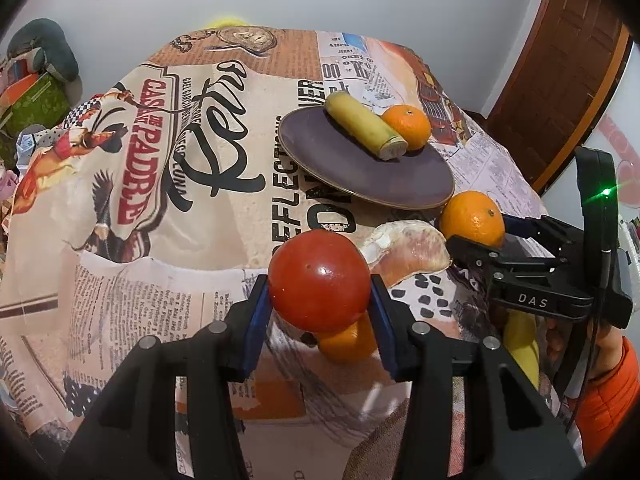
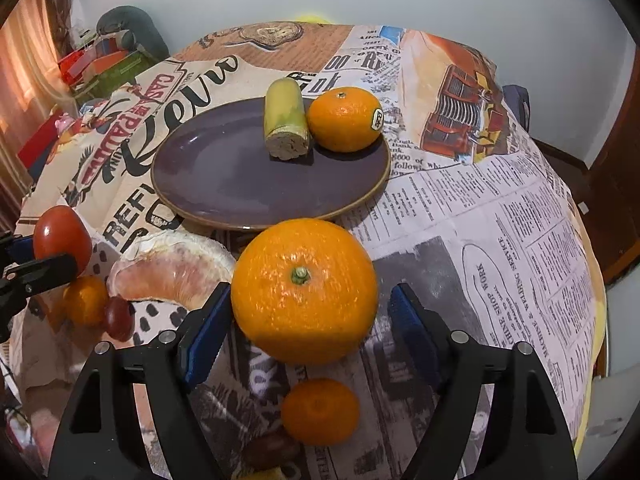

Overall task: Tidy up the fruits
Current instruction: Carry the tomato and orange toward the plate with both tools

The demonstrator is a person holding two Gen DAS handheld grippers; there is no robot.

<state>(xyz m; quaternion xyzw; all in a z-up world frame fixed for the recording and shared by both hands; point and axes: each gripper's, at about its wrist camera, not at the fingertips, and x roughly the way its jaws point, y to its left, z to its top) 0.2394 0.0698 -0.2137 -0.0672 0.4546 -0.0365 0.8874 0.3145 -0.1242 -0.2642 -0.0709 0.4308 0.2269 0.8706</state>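
**A:** In your left wrist view, what sits between the jaws?

**B:** Your left gripper (image 1: 319,282) has closed both blue pads on the tomato (image 1: 319,276) and holds it above the cloth, probably so you can carry it forward to the purple plate (image 1: 332,152) beyond the fingertips. A small orange (image 1: 347,344) lies just beneath the jaws.

**A:** And the right wrist view?

**B:** Your right gripper (image 2: 308,312) stands wide around the big orange (image 2: 304,290); its left pad looks to be touching the peel, its right pad stands apart, so you have no grip yet. The plate lies straight ahead of the jaws and already carries a cut banana piece (image 2: 285,120) and a stickered orange (image 2: 345,119), which suggests that's where the fruit is gathered. A mandarin (image 2: 320,410) waits behind the fingertips, a pomelo segment (image 2: 172,268) left of them.
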